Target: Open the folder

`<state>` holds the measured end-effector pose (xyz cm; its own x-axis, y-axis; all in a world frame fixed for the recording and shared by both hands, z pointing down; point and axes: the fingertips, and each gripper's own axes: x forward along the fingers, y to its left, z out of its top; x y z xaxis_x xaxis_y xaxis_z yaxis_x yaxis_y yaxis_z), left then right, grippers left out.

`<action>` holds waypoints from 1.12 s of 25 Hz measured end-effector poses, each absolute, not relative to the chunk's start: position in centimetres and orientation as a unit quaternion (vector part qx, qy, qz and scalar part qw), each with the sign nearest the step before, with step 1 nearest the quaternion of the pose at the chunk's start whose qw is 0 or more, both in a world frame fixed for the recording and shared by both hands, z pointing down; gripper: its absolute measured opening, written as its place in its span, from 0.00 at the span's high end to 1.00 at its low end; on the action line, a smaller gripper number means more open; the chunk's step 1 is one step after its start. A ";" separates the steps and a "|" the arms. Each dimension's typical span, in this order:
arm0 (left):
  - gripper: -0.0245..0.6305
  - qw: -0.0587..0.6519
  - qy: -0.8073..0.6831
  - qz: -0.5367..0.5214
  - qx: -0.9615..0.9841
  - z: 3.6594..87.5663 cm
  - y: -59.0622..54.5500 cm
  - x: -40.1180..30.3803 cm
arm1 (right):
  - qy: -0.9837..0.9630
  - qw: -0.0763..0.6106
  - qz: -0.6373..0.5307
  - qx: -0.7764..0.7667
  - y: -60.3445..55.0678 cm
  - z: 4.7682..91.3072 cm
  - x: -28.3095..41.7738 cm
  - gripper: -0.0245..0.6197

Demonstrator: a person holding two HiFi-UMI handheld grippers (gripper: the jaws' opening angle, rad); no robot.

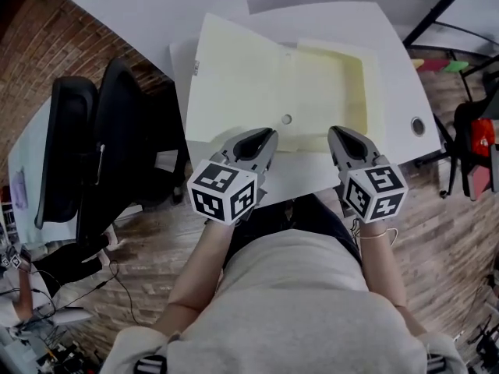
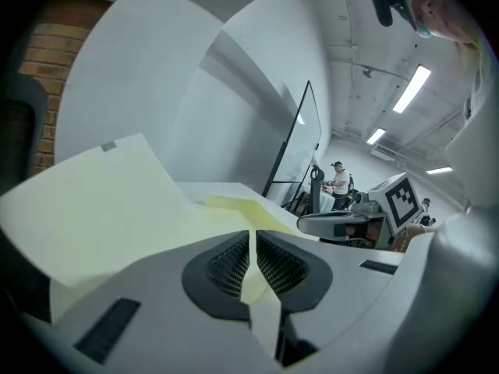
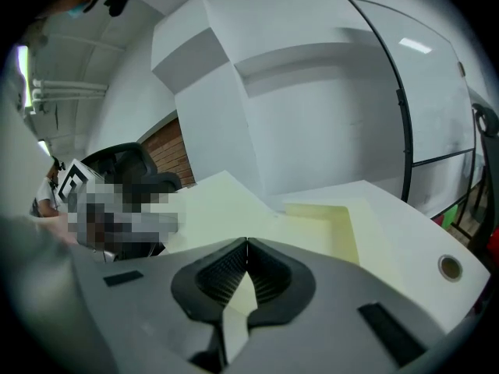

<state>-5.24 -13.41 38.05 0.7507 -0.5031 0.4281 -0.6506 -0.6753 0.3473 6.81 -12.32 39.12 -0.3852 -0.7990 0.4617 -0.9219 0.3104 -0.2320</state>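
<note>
Nearest in the head view, the person's pale shirt fills the bottom. Just past it, two forearms carry the marker cubes (image 1: 222, 189) of both grippers over a strip of wood-plank floor (image 1: 156, 248). The left tongs (image 1: 263, 133) and the right tongs (image 1: 343, 131) hover side by side over the near edge of the counter (image 1: 312, 171), a smooth white slab. There the folder (image 1: 273, 92) lies open. It is matte, pale yellow card, with its flat cover spread to the left and a shallow boxed pocket on the right. A small round stud (image 1: 286, 119) sits near its front edge.

Each gripper's own view looks down on grey shells with black ribbed pads. The left tongs stand nearly together with a thin slit between the pads, and I see nothing gripped there. The right tongs meet at the tips and are empty.

A round grommet hole (image 1: 419, 125) pierces the counter to the right of the folder. Black office chairs (image 1: 93, 146) stand to the left, before a brick wall (image 1: 47, 37).

Only the left gripper view shows the ceiling strip lights (image 2: 413, 88), a dark-framed board (image 2: 292, 142) leaning beyond the counter, and a distant person (image 2: 339, 181). Only the right gripper view shows the stepped white wall (image 3: 312, 107) rising behind the counter.
</note>
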 end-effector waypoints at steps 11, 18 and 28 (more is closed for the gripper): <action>0.93 0.210 -0.252 0.132 0.936 35.4 -14.1 1.9 | -0.788 0.079 0.197 0.578 -12.1 34.1 9.8 0.93; 0.93 0.162 -0.212 0.084 0.960 32.3 -13.9 5.2 | -0.789 0.070 0.187 0.581 -11.8 32.9 11.3 0.93; 0.93 0.141 -0.211 0.105 0.962 32.4 -13.6 6.0 | -0.794 0.062 0.177 0.578 -11.5 32.5 11.5 0.93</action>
<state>6.02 -13.56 32.41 0.8894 -0.3754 0.2608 -0.4344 -0.8717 0.2269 11.48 -11.54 32.46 -0.3246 -0.8962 0.3023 -0.9399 0.2698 -0.2093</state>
